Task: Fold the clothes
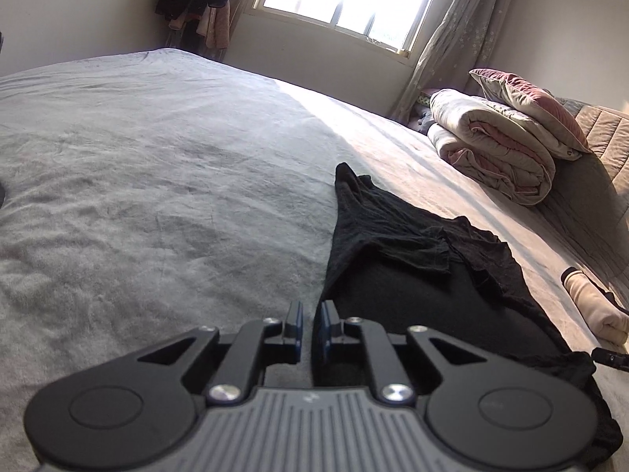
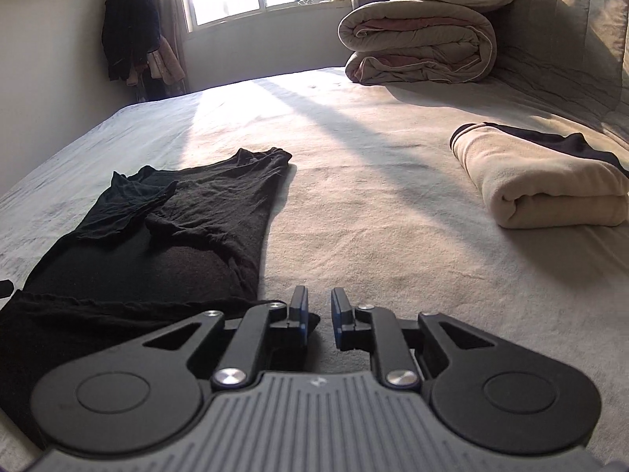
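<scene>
Left wrist view shows no readable writing, only a small pale mark on my tool's ribbed body; my left gripper (image 1: pixel 308 324) has its jaws slightly apart at the left edge of the black garment (image 1: pixel 397 244), gripping nothing I can see. Right wrist view, left to right: dark clothes hanging (image 2: pixel 127 27) in the corner, the black garment lying partly folded on the grey bed sheet (image 2: pixel 354 216), my right gripper (image 2: pixel 318 314) narrowly open and empty beside its hem, a rolled duvet (image 2: pixel 416 43) beyond, and a folded cream garment (image 2: pixel 550 181) well apart at right.
</scene>
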Available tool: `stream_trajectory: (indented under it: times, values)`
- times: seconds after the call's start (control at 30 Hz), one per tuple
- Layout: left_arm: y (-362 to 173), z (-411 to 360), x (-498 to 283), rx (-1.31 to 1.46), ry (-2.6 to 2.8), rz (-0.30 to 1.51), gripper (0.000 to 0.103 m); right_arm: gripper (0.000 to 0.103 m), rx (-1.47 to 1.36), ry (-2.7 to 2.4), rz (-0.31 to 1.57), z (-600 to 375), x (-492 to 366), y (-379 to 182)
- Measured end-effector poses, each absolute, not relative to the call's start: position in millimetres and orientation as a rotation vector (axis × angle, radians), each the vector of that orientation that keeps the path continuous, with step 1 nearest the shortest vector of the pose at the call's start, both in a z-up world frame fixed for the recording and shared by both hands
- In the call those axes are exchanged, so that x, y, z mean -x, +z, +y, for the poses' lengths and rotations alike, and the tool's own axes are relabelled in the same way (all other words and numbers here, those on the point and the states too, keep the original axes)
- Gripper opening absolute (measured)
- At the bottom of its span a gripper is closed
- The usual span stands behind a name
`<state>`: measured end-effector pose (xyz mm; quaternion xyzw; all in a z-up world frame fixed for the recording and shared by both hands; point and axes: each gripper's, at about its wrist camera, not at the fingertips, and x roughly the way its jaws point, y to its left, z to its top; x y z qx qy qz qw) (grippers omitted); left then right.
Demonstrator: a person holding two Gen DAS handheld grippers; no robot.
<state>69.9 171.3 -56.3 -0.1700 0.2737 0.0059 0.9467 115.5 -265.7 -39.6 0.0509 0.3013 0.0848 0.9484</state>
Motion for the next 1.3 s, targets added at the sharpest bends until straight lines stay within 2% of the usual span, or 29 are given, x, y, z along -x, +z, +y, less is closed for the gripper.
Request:
stream_trajectory:
  times: [0.17, 0.47, 0.5, 0.53, 0.73, 0.8, 1.3]
  values:
    - [-46, 155, -65, 0.309, -0.070, 0.533, 0.016, 0.018, -0.109, 0.236, 0.592, -255, -107, -30]
    - [-77, 134, -64, 0.181, -0.095, 0.611, 0.017, 0.018, -0.017, 0.250, 0.690, -233, -111, -56]
    - [-74, 136, -62, 0.187, -0.093, 0.612, 0.017, 0.027, -0.039, 0.242, 0.693, -238, -111, -55]
    - [-72, 137, -61, 0.192, -0.093, 0.613, 0.018, 0.030, -0.061, 0.236, 0.697, -241, -111, -53]
    - [-58, 142, -52, 0.243, -0.108, 0.598, 0.034, 0.035, -0.075, 0.222, 0.710, -240, -103, -41]
    - [-56, 140, -50, 0.246, -0.109, 0.598, 0.038, 0.042, -0.074, 0.217, 0.715, -239, -100, -37]
    - [-48, 131, -48, 0.279, -0.114, 0.624, 0.049, 0.052, -0.060, 0.202, 0.764, -218, -96, -33]
